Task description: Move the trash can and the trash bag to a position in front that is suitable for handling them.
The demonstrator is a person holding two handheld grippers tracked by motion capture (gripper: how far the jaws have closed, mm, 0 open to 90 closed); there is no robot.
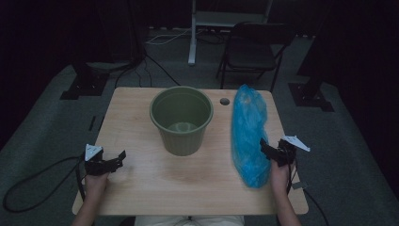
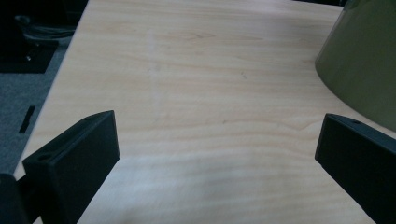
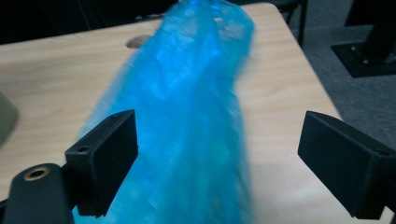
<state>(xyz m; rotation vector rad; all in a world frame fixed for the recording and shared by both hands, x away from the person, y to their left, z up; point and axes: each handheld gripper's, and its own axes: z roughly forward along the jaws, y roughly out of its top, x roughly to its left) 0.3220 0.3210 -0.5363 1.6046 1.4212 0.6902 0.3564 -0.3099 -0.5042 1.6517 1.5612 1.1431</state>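
A green plastic bin (image 1: 181,119) stands upright and empty at the middle of the wooden table (image 1: 141,188). A crumpled blue plastic bag (image 1: 248,134) lies stretched along the table's right side. My right gripper (image 1: 266,148) is open at the bag's right edge; in the right gripper view its jaws straddle the blue bag (image 3: 187,116) without closing on it. My left gripper (image 1: 123,157) is open over bare wood at the table's left edge. The bin's wall (image 2: 364,60) shows at the right of the left gripper view.
A round hole (image 1: 225,101) sits in the tabletop behind the bin. A dark folding chair (image 1: 251,49) and a white stand leg (image 1: 192,33) are on the carpet beyond the table. Cables run across the floor at the left.
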